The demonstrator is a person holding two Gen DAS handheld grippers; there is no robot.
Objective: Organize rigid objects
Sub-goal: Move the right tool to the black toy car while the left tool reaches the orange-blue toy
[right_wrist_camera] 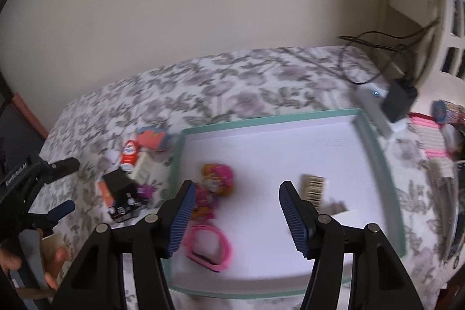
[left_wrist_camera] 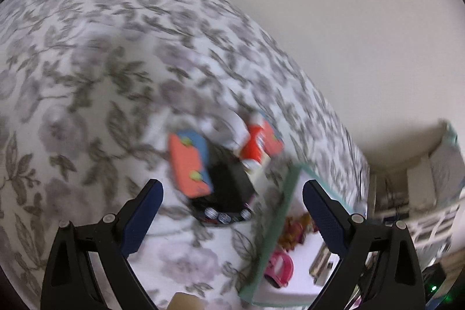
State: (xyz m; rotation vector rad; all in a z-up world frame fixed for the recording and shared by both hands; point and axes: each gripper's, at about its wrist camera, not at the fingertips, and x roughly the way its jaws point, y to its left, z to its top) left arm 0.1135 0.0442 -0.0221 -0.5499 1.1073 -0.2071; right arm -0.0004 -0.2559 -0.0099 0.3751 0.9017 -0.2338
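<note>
A white tray with a teal rim (right_wrist_camera: pixel 261 118) lies on the floral bedsheet. In it are a pink and orange toy (right_wrist_camera: pixel 216 176), a pink band (right_wrist_camera: pixel 209 249) and a ribbed strip (right_wrist_camera: pixel 312 189). My right gripper (right_wrist_camera: pixel 237 185) hangs open above the tray with nothing between its fingers. Left of the tray is a pile: an orange and blue box (left_wrist_camera: pixel 187 164), a black box (left_wrist_camera: pixel 229 179), a pack of batteries (left_wrist_camera: pixel 223 215), a red and white tube (left_wrist_camera: pixel 255 144) and a cream box (left_wrist_camera: pixel 257 175). My left gripper (left_wrist_camera: pixel 232 185) stands wide open just short of the pile, empty. The left wrist view is blurred.
A black adapter (right_wrist_camera: pixel 399 102) with its cable and a white device (right_wrist_camera: pixel 375 106) sit by the tray's far right corner. Pink and white items (right_wrist_camera: pixel 433 138) lie on the right. A pale wall runs behind the bed. A person's hand (right_wrist_camera: pixel 55 260) holds the left gripper.
</note>
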